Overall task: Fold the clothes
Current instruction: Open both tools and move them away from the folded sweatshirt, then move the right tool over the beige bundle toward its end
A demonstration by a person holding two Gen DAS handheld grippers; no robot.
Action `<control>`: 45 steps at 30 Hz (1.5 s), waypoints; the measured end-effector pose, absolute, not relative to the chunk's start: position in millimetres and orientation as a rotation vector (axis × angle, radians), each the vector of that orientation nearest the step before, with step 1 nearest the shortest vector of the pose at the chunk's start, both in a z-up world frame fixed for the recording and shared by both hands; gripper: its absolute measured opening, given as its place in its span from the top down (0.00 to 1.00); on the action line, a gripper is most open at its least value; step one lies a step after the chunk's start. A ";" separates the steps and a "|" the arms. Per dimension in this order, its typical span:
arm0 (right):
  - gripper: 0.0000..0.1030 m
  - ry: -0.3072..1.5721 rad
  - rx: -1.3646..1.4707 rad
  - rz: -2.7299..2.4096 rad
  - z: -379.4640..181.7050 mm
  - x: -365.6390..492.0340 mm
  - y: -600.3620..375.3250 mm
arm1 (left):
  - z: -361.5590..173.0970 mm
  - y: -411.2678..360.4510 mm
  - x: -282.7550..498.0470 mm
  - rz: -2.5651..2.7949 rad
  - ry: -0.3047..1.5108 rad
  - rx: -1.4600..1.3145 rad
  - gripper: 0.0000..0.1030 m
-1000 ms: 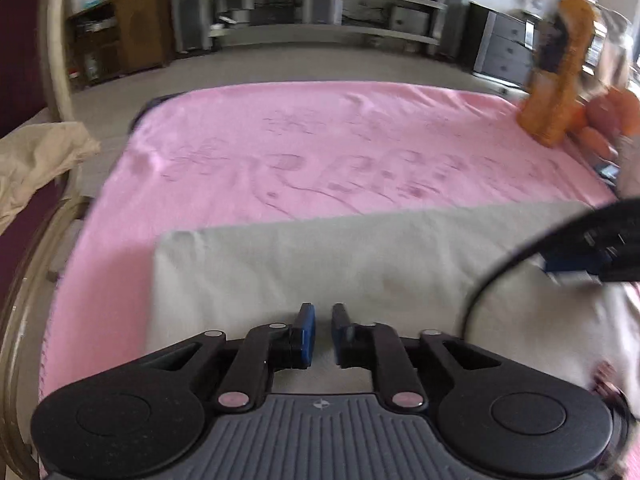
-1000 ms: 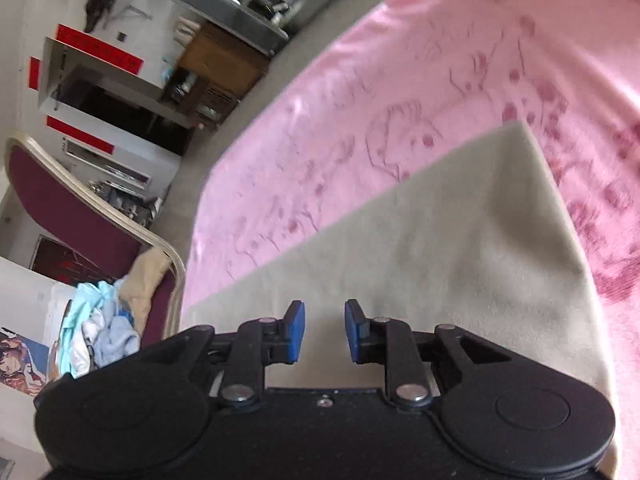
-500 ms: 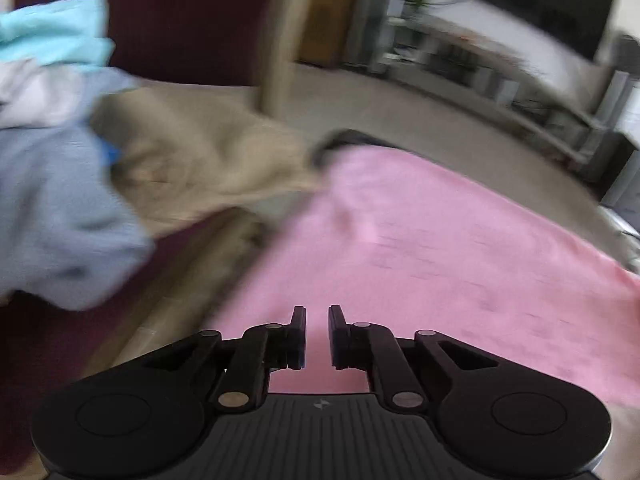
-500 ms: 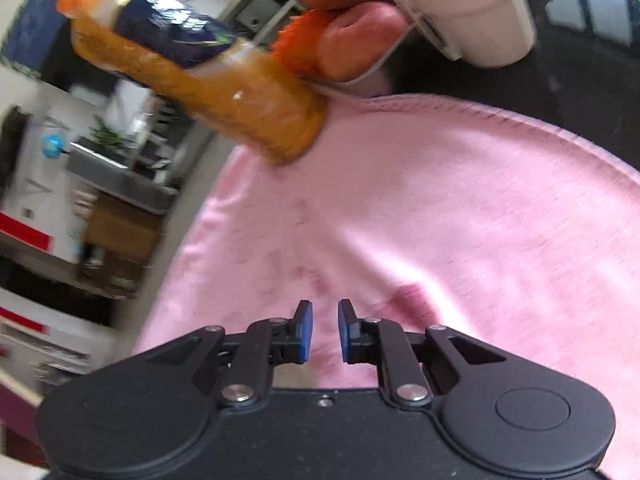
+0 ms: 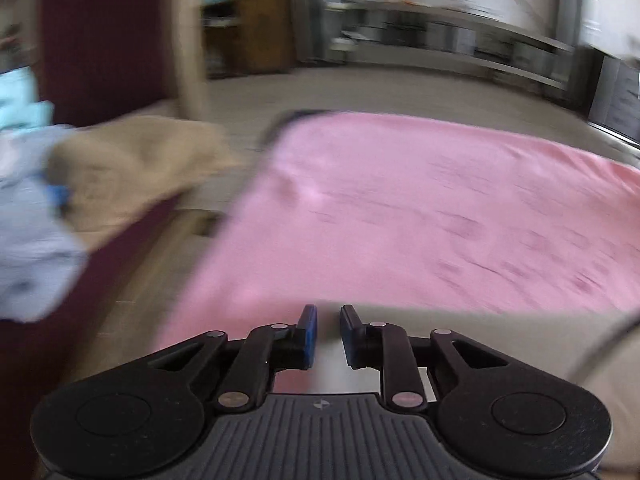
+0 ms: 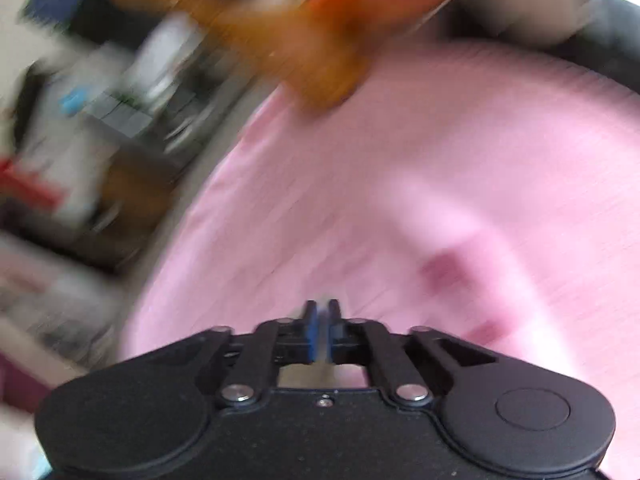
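Left wrist view: left tool [image 5: 328,330] with a narrow gap between the pads, nothing visibly between them, so open but barely. Grey-beige garment [image 5: 500,332] flat on the pink cloth [image 5: 420,208] over the desk, far edge just ahead of the tips and running off to the right, bulk under and right of the tool. Pile of other clothes [image 5: 100,172] on the dark red chair [image 5: 100,48] up-left of the tool. Dark cable [image 5: 600,344] looping low right over the garment. Risks: gap too small to take a fabric edge cleanly, likely to pinch the pink cloth with it; cable could snag and drag the layer; heavy motion blur, so poor aim. Versus half a second back: garment edge in frame again, chair pile pushed further left, view swung right toward the desk; pad gap about the same. Right wrist view: right tool [image 6: 322,330] almost closed, only a pale sliver between the pads; cannot tell whether fabric sits in it. Patch of grey-beige visible just behind the pads under the tool body, pink cloth all ahead. Orange bottle [image 6: 304,48] far ahead, left of centre, standing on the cloth. Risks: fast swing toward the bottle could knock it; if a corner is held, thin bite may slip. Versus half a second back: pads much closer together, blur far heavier, bottle at a similar spot ahead.
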State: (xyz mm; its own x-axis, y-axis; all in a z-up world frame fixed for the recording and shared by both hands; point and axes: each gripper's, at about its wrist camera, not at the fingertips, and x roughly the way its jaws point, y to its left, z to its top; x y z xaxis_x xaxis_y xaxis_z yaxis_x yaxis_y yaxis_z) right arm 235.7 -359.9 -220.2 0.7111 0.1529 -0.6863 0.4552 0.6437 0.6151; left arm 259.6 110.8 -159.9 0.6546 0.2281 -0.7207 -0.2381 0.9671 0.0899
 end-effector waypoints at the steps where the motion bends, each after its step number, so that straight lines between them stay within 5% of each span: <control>1: 0.91 0.769 0.878 -0.238 -216.3 229.5 -366.0 | -156.3 118.5 260.0 0.302 0.814 -0.035 0.87; 12: 0.80 0.654 1.082 0.060 -143.0 145.7 -349.8 | -77.5 116.7 156.3 0.120 0.668 -0.164 0.82; 17: 0.74 0.683 1.044 0.108 -135.5 105.7 -342.7 | -98.8 122.4 121.6 0.028 0.766 -0.250 0.85; 20: 0.75 0.759 1.036 0.028 -151.6 104.9 -341.3 | -113.6 112.0 128.8 0.011 0.825 -0.228 0.87; 22: 0.85 0.802 1.036 0.019 -163.8 112.0 -337.0 | -122.7 103.9 134.5 0.000 0.858 -0.205 0.87; 31: 0.85 0.951 0.900 0.155 -198.5 158.1 -285.3 | -163.0 76.4 155.0 0.019 0.926 -0.048 0.81; 33: 1.00 0.982 0.925 0.104 -212.1 157.3 -294.6 | -162.2 82.9 153.6 0.035 0.925 -0.057 0.84; 42: 1.00 0.890 1.110 -0.217 -216.6 95.0 -379.4 | -149.4 108.0 122.3 0.098 0.907 -0.057 0.88; 45: 0.90 0.855 1.057 -0.251 -199.2 74.5 -383.6 | -141.5 111.1 106.3 0.089 0.885 -0.057 0.91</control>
State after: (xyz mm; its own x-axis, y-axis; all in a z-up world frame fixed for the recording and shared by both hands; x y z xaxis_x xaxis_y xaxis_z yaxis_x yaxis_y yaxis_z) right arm 74.5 -383.6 -199.2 0.6624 0.2060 -0.7202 0.5624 0.4983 0.6599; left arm 106.3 111.1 -141.5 0.6296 0.0538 -0.7750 -0.1008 0.9948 -0.0128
